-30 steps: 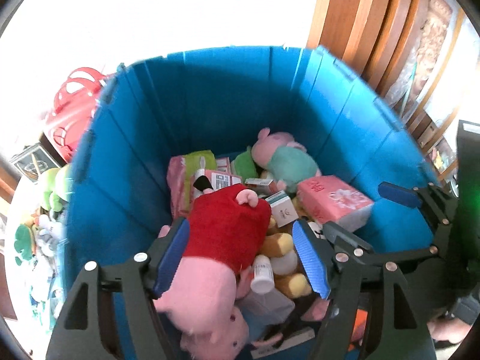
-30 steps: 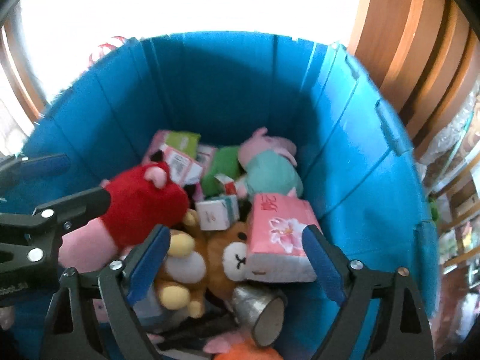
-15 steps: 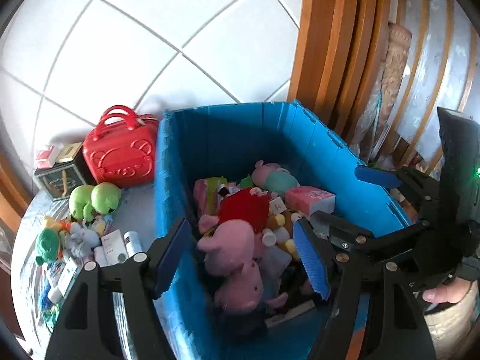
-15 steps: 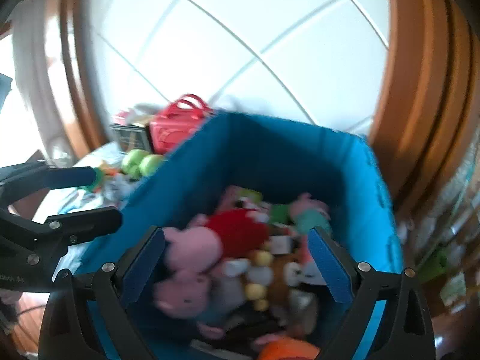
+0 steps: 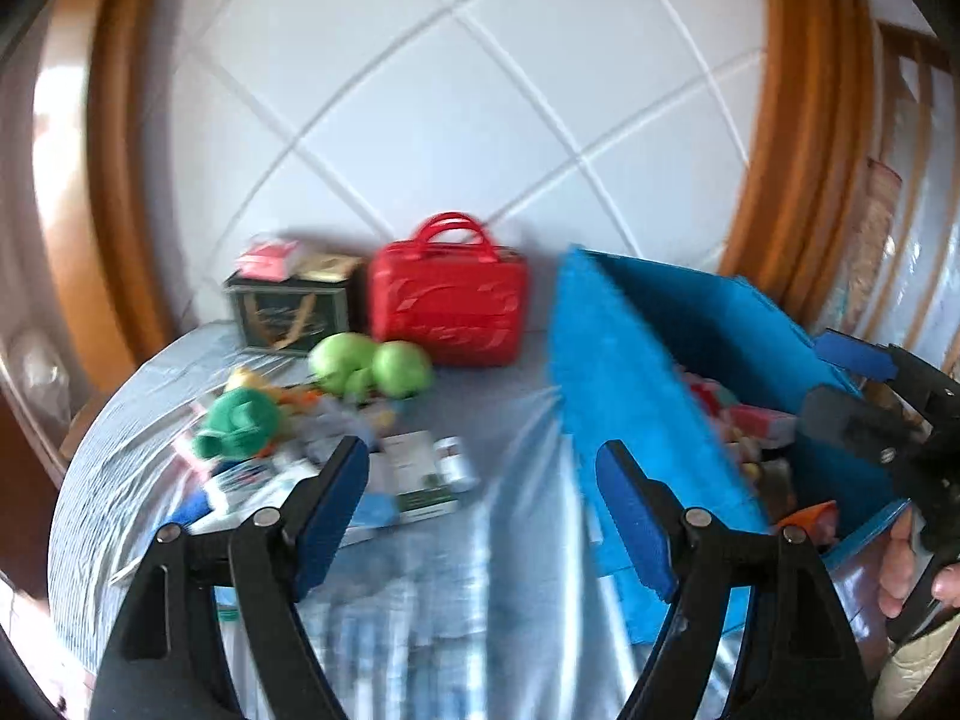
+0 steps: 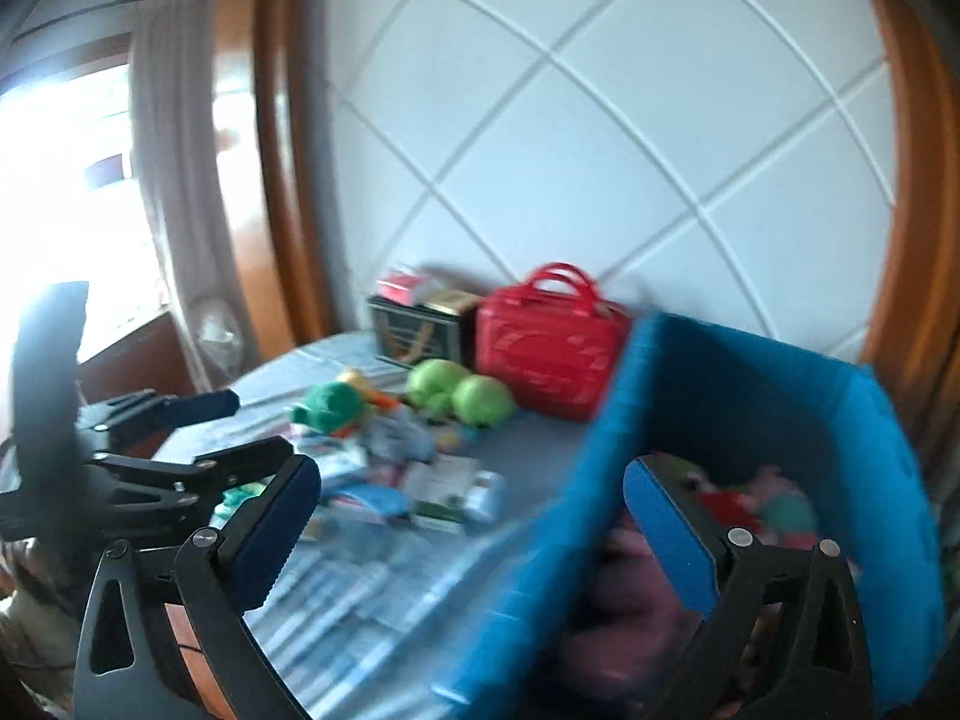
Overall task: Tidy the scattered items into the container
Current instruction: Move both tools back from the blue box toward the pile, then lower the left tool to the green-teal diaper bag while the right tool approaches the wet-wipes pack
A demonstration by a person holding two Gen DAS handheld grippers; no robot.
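Left wrist view: the left gripper (image 5: 480, 510), tilted downward over the table (image 5: 510, 420) left of the blue container (image 5: 630, 396), had just widened its jaws, nothing between them. Scattered items (image 5: 336, 432) lay left of the container.

Right wrist view: the right gripper (image 6: 468, 528), tilted downward at the container's (image 6: 540, 540) near-left wall, had just spread its 2 jaws fully, empty.

The left hand-held gripper (image 5: 480, 501) has just been opening, with nothing between its blue pads — below them lies the striped desk (image 5: 504, 420). A blue bin (image 5: 624, 396) stands at right; a red bag (image 5: 447, 315), green plush toy (image 5: 366, 363) and scattered boxes (image 5: 414, 480) lie left — all blurred.
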